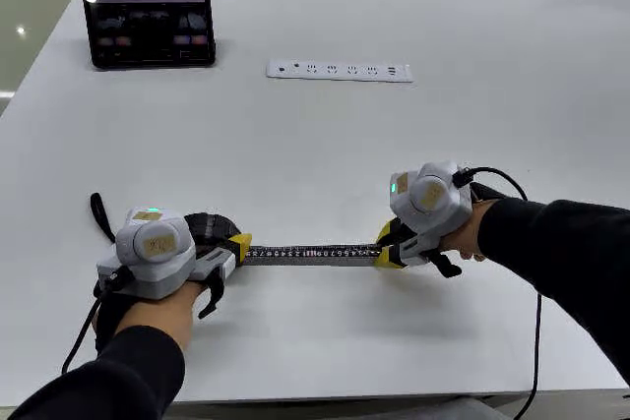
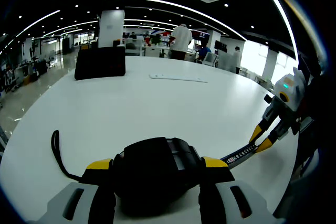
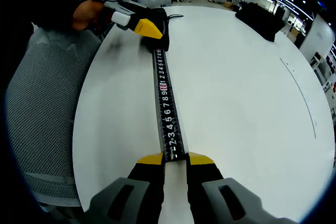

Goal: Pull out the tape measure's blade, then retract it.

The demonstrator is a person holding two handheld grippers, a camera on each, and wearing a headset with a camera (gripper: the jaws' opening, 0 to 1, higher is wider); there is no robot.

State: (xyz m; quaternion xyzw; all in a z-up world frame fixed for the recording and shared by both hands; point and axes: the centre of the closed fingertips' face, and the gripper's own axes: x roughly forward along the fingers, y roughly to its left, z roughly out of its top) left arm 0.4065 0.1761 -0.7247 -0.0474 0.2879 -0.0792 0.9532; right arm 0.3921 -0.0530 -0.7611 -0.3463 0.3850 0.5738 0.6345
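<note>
The left tongs (image 1: 234,246) sit at the lower left of the head view, closed around the black body of the tape measure (image 1: 210,230), which rests on the white surface (image 1: 325,145). In the left gripper view the case fills the gap between the two yellow-tipped jaws, and its black wrist strap (image 2: 56,153) curls off to the left. From the case the blade (image 1: 310,254) runs straight across to the right, lying flat along the surface with its numbers facing up. The right tongs (image 1: 385,247), just right of centre in the lower part of the head view, are drawn narrow and pinch the blade's free end between their yellow tips. A dark tablet (image 1: 150,25) stands propped at the upper left, and a white power strip (image 1: 340,71) lies near the top centre, well apart from the tape.
</note>
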